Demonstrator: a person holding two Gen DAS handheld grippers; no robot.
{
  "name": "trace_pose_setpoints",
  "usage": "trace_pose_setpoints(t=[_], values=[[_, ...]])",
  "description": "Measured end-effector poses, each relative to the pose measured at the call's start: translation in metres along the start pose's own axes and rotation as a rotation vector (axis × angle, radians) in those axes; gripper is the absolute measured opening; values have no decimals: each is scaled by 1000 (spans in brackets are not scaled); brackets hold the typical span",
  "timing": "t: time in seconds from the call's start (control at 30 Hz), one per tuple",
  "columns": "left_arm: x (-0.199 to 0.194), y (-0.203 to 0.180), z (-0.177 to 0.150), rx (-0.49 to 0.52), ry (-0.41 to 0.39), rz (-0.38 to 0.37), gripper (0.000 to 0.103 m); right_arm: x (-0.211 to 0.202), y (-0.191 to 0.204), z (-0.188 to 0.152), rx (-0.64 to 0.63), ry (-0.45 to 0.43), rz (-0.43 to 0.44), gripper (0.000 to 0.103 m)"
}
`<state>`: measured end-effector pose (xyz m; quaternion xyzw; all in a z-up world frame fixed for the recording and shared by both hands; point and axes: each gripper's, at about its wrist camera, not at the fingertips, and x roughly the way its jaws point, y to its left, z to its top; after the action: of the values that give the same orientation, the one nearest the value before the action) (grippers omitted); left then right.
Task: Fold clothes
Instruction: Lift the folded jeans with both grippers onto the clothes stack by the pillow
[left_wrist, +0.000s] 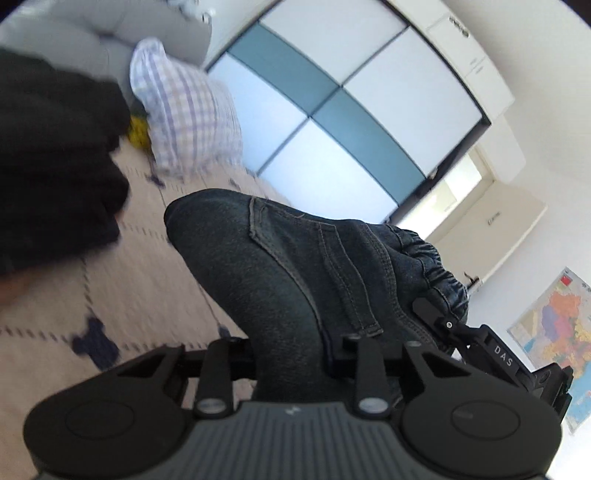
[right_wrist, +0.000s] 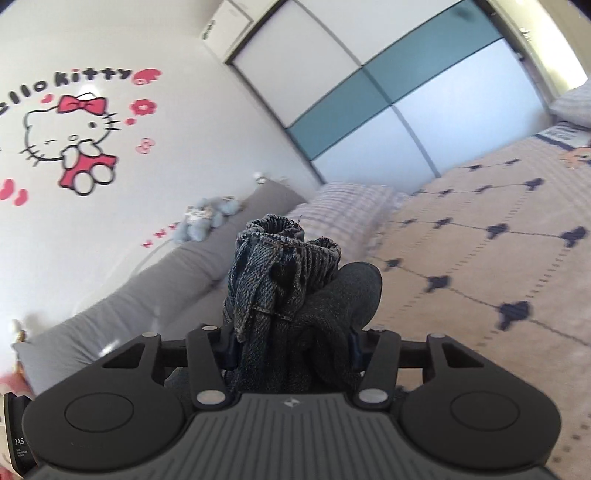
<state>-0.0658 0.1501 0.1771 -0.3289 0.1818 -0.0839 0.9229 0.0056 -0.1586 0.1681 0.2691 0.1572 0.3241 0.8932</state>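
Lifting a pair of dark jeans (left_wrist: 295, 266) clear of the patterned bed (left_wrist: 44, 306), both claws are clamped on denim: the left claw (left_wrist: 291, 350) on cloth below the elastic waistband, the right claw (right_wrist: 291, 350) on a bunched wad. Two separate holds probably let the garment hang open for folding. The fabric is dark blue, stitched and crumpled.

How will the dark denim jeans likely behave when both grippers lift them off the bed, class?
The jeans probably flop: they drape and bunch around the left gripper. The thick wad in the right gripper suggests some weight. Rough denim seems unlikely to slip.
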Motion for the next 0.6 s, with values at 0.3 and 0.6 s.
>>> trace_pose_setpoints(t=[0.3,0.6], values=[[-68,75,119,57,-309,343,31,213,100,37,-42,138,364,57],[-36,147,121,-23,-278,558,41,325,126,-33,-209,333,166,81]])
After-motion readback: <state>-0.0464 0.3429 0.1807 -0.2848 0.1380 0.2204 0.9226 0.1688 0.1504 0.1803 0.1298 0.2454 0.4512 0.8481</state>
